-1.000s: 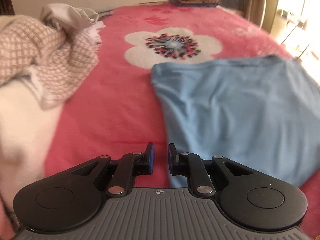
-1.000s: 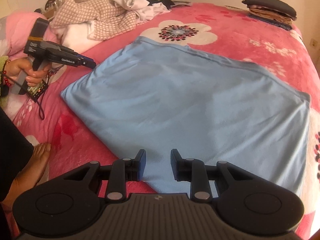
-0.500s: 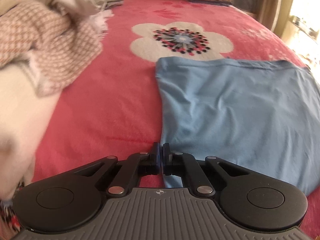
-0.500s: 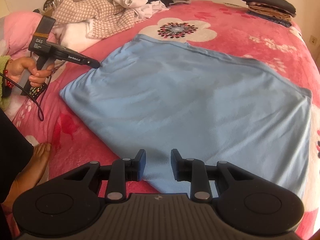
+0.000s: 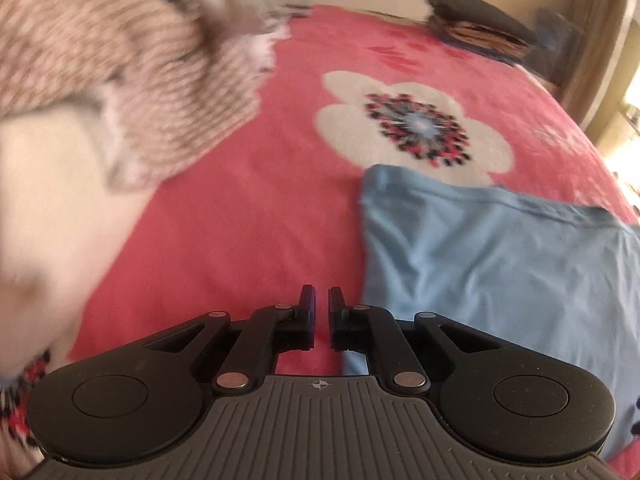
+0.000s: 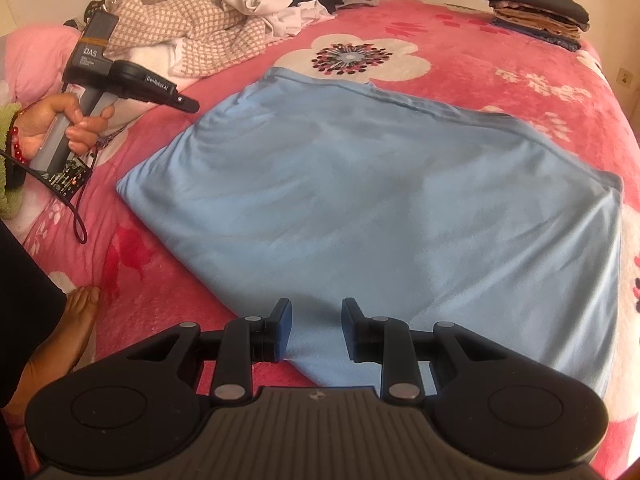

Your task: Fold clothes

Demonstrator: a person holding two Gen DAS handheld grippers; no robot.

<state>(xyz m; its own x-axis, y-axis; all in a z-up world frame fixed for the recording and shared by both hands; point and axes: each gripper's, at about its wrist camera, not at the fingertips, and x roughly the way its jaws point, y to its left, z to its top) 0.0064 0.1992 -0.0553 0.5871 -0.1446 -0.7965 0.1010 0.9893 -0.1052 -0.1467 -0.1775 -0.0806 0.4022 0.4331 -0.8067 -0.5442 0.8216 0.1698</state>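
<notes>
A light blue garment (image 6: 380,200) lies flat, folded into a rough rectangle, on the red flowered bedspread (image 6: 500,64). It also shows at the right of the left wrist view (image 5: 500,264). My right gripper (image 6: 316,324) is open and empty, low over the garment's near corner. My left gripper (image 5: 321,304) hovers over bare bedspread just left of the garment's left edge, its jaws a narrow gap apart and holding nothing. It also shows in the right wrist view (image 6: 192,106), held in a hand beside that edge.
A heap of unfolded clothes, with a pink checked one (image 6: 192,28) on top, lies at the far left of the bed. A stack of folded dark clothes (image 6: 540,12) sits at the far right corner. A bare foot (image 6: 60,336) rests on the bed at the near left.
The left gripper shut at the garment's left edge, then opened slightly and drew back to the left, off the cloth. The right gripper has stayed open over the near corner.
</notes>
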